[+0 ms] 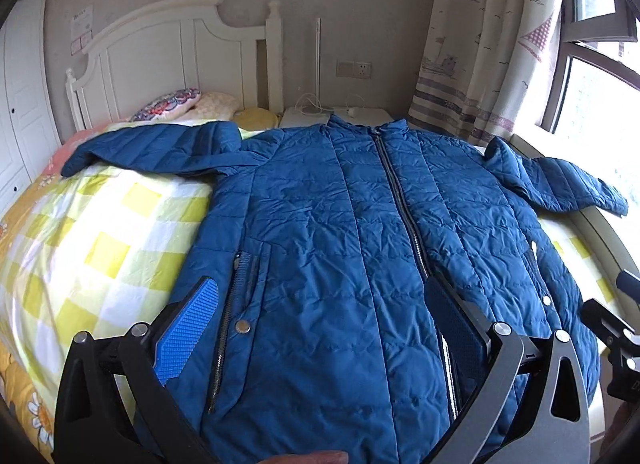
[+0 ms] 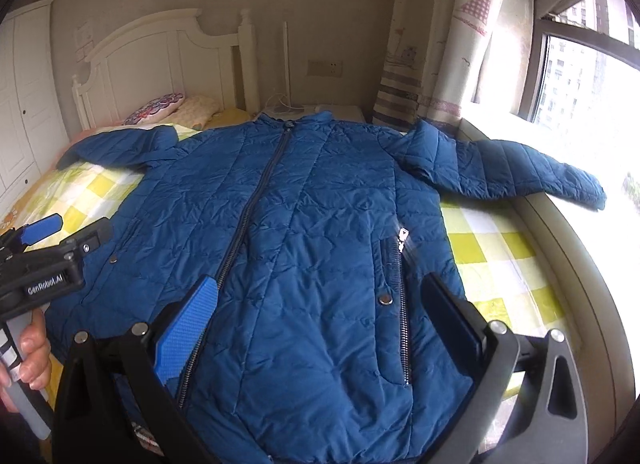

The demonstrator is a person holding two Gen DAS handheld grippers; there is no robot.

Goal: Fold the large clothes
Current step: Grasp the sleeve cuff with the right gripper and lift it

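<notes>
A blue quilted jacket lies flat, front up and zipped, on the bed, with both sleeves spread out to the sides. It fills the right wrist view too. My left gripper is open and empty, held above the jacket's lower left part near a pocket zip. My right gripper is open and empty above the lower right part, near the other pocket zip. The left gripper also shows at the left of the right wrist view, held by a hand.
The bed has a yellow-and-white checked cover and a white headboard with pillows. A white nightstand stands behind the collar. A curtain and a window are on the right; the right sleeve lies over the window ledge.
</notes>
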